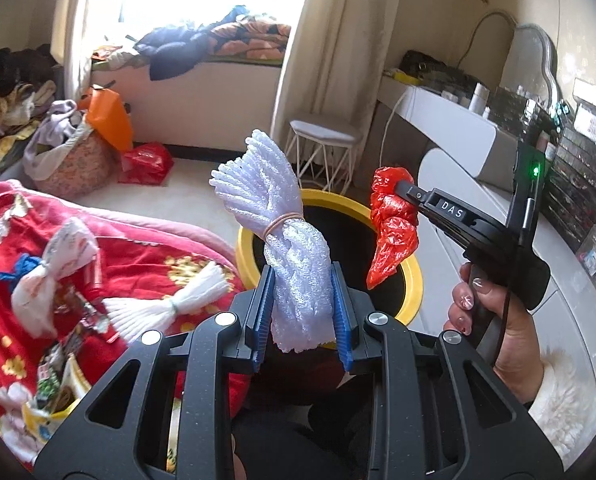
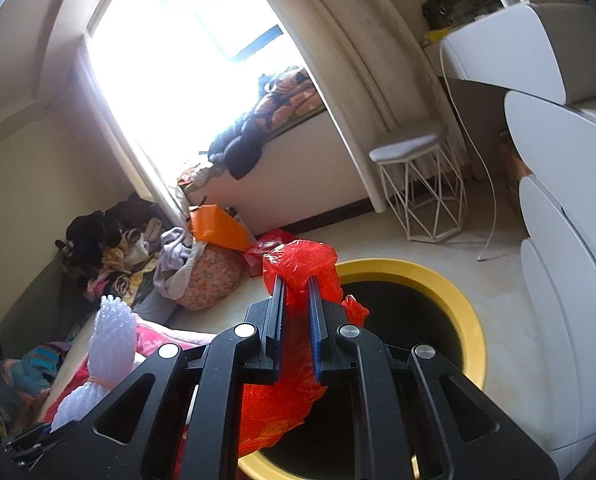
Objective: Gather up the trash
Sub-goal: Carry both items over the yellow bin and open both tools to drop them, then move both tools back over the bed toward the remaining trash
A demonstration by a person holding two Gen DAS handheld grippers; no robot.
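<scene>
Landmark: the bin (image 1: 412, 280), yellow rim, dark inside, standing on the floor. Left gripper (image 1: 302, 312) is clamped on a foam bundle (image 1: 294, 264): white netted foam, tied at the waist by a rubber band. Blue pads press its lower half; the band and the flared top stand clear above the jaws, in front of the bin's near-left rim. Right gripper (image 2: 296, 320) is closed on a red bag (image 2: 298, 268): crumpled thin plastic, pinched mid-length, tail hanging free over the bin's mouth. Judgement: both pieces are very light, soft and compressible. The foam springs back and gives some friction; best hold is just below the band, where it is densest. The bag film is slick and folds flat, so it needs a tight pinch on a bunched part, as now. Neither is fragile. Still uncollected on the red blanket (image 1: 146, 256), left of the bin: a second foam bundle (image 1: 166, 308) and a white bag (image 1: 54, 276).
</scene>
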